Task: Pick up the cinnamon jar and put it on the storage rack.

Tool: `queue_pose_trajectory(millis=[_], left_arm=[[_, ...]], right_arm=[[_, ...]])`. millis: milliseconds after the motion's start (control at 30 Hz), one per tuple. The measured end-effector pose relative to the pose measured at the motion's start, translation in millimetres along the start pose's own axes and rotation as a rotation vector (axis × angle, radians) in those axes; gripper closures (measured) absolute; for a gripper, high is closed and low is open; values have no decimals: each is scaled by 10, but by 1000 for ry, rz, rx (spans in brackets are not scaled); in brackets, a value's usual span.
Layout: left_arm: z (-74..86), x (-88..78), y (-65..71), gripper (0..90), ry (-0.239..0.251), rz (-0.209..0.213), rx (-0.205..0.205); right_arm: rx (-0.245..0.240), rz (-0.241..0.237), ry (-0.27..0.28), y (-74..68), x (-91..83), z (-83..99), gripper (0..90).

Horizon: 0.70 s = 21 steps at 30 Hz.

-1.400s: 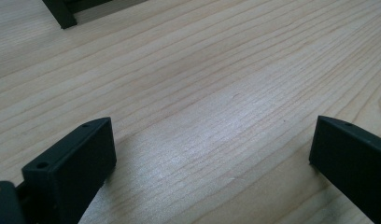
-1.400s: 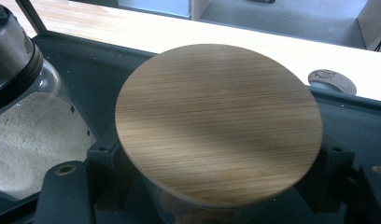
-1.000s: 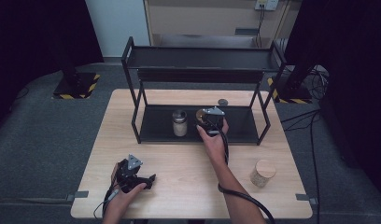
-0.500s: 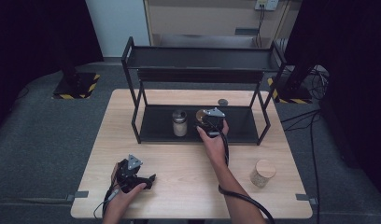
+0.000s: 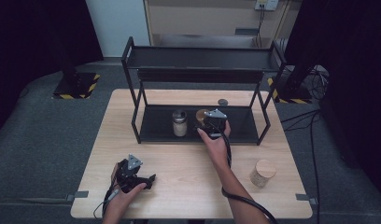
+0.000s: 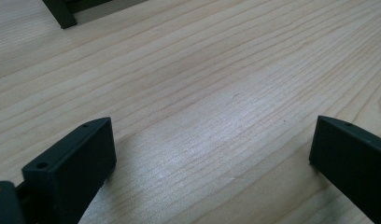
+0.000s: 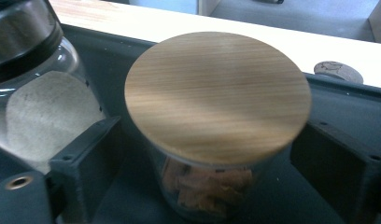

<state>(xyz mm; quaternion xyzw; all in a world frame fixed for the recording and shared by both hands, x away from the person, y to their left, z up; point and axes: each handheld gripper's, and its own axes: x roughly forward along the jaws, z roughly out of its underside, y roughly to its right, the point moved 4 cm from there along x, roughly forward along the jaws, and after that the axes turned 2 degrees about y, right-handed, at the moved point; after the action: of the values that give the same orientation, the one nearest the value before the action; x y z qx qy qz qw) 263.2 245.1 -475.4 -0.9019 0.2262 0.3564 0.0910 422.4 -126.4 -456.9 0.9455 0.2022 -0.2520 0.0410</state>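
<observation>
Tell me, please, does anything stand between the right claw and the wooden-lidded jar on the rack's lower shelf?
Nothing visible does. The wooden-lidded jar sits directly between the right claw jaws, which have just been opening. The metal-lidded jar stands beside it, off to one side, not in between.

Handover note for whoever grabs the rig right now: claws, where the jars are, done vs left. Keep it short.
Right claw: jaws have just been opening; they stand either side of the wooden-lidded jar without pressing on it. That jar stands on the lower shelf of the black rack, beside the metal-lidded jar.
Left claw: open, holding nothing, resting low over the table near the front left.
Done: wooden-lidded jar looks placed on the shelf.
Left: back the right claw out without bumping either jar; a second wooden-lidded jar stands on the table at front right, probably next.
</observation>
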Motion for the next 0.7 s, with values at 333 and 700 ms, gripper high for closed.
queue_pose_trajectory(millis=[333,700], left_arm=[[0,0,0,0,0,0,0],[0,0,0,0,0,0,0]], right_arm=[[-16,-20,-7,19,-171,31,49],[-19,-28,-10,33,-302,32,33]])
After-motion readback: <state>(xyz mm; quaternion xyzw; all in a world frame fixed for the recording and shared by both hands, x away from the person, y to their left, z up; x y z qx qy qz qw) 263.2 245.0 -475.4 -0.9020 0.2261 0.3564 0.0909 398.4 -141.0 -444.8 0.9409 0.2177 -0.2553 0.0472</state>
